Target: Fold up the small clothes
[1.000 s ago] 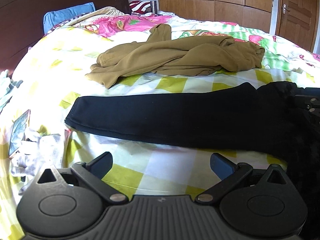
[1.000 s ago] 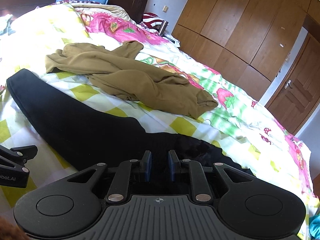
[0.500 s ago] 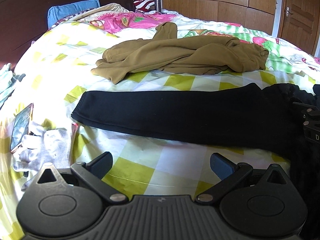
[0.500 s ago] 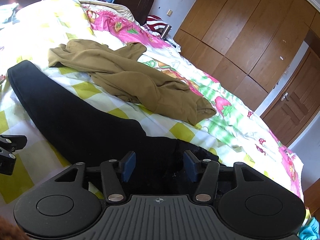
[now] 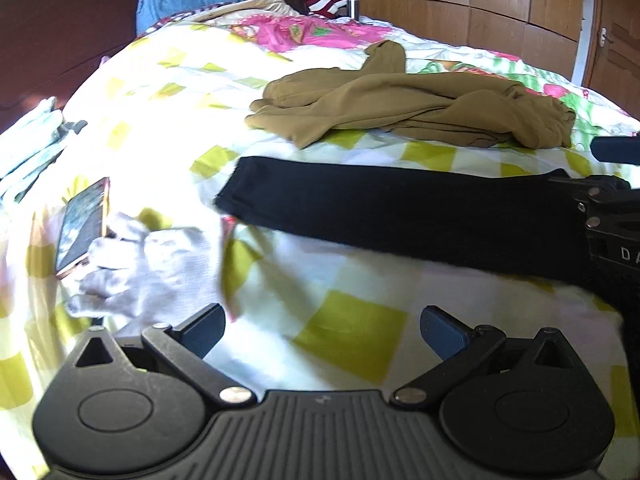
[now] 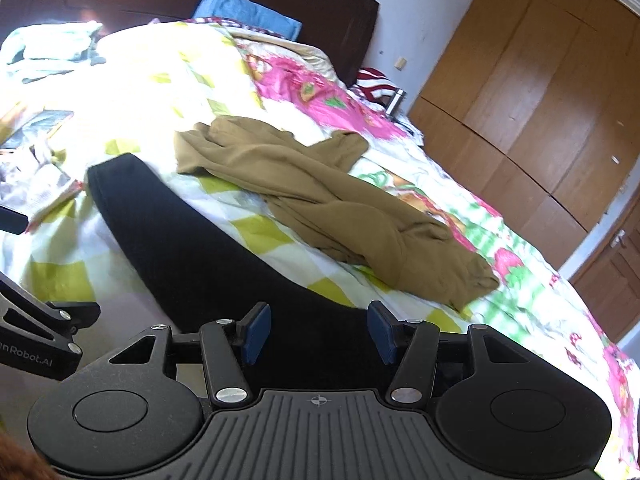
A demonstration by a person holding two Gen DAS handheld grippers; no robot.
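Observation:
A long black garment lies flat across the bed, folded lengthwise; it also shows in the right wrist view. A crumpled tan garment lies beyond it, also in the right wrist view. My left gripper is open and empty above the bedspread, in front of the black garment's left end. My right gripper is open, jaws apart just over the black garment's wide end, holding nothing. The right gripper's body shows at the right edge of the left wrist view.
A white glove and a phone lie at the left on the checked bedspread. Light folded clothes sit near the dark headboard. A blue pillow is at the bed's head. Wooden wardrobes stand beyond.
My right gripper opened, letting go of the black garment's wide end, and pulled back slightly. My left gripper moved left, bringing the glove and phone closer.

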